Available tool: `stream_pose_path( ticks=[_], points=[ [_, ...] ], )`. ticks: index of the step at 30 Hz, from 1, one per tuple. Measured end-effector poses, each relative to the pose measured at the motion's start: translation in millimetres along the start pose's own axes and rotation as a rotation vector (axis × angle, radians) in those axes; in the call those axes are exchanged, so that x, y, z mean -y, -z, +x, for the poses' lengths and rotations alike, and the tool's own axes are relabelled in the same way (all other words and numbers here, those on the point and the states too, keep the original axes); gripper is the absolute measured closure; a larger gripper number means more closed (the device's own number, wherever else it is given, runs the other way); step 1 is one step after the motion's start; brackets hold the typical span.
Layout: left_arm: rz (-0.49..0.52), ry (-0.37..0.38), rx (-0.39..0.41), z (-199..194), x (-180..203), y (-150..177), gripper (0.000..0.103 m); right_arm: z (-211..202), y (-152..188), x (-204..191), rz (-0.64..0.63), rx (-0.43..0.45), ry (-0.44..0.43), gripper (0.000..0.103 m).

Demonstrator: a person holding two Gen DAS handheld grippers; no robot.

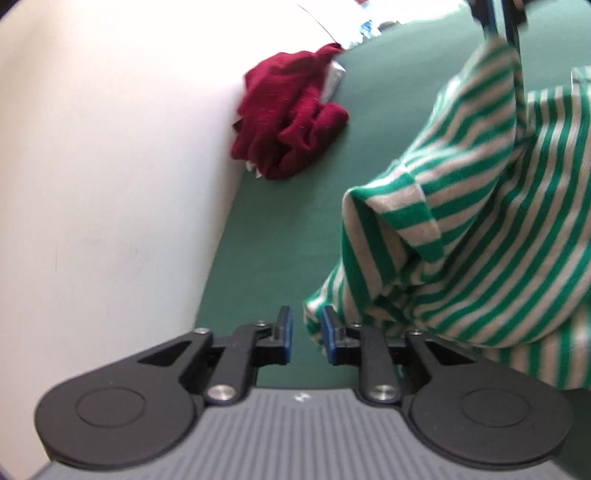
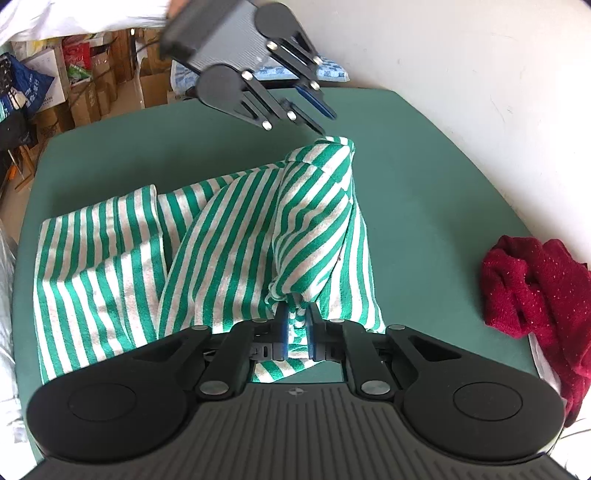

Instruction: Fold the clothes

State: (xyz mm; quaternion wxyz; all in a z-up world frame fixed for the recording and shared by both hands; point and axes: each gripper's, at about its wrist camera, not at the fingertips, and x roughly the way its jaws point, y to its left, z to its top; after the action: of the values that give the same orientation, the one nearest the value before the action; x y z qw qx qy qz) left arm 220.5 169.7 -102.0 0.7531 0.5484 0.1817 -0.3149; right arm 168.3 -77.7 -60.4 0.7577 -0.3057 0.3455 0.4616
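Green-and-white striped knit garment (image 2: 207, 236) lies part-spread on the green table (image 2: 424, 206), one portion lifted into a peak. Right claw (image 2: 295, 325) is closed on a gathered bunch of the striped fabric, blue pads pinching cloth between them; from the left wrist view the same claw (image 1: 498, 26) sits at the top of the raised fold. Left claw (image 1: 306, 332) is parted with nothing between the pads; the striped hem lies just beside its right pad, touching or nearly so, cannot tell which. In the right wrist view the left claw (image 2: 317, 118) hangs just above the fabric peak, apart from it. Handling judgement: thin jersey, light, limp, drapes and creases freely; it will sag between grip points and needs two spaced holds to stay flat. Best holds look like a hem edge or a sleeve cuff, where doubled cloth gives the pads something to bite on. Low slip risk on the table cover. A crumpled dark red knit garment (image 2: 532, 280) sits near the table edge by the wall, well apart. Cardboard boxes (image 2: 92, 81) in the background carry print, too small to read; no legible brand on the garments.
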Motion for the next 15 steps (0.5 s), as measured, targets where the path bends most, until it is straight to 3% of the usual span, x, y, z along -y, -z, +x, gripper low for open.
stream_pose_path(
  ticks=[6,8,10,11,14,15],
  points=[
    [0.06,0.088,0.0,-5,1,-2,0.073,2,2,5,0.039,0.024,-0.003,0.094],
    [0.072,0.103,0.008,-13,0,-2,0.065,3,3,7,0.051,0.031,-0.005,0.094],
    [0.084,0.118,0.016,-22,0,-1,0.046,5,4,10,0.064,0.038,-0.007,0.094],
    [0.088,0.125,0.028,-25,1,-1,0.044,5,5,11,0.07,0.041,-0.008,0.094],
    [0.13,0.118,0.011,-15,11,-1,0.045,8,6,15,0.088,0.051,-0.011,0.094],
    [0.142,0.115,0.007,-10,14,-1,0.051,8,7,16,0.094,0.055,-0.012,0.094]
  ],
)
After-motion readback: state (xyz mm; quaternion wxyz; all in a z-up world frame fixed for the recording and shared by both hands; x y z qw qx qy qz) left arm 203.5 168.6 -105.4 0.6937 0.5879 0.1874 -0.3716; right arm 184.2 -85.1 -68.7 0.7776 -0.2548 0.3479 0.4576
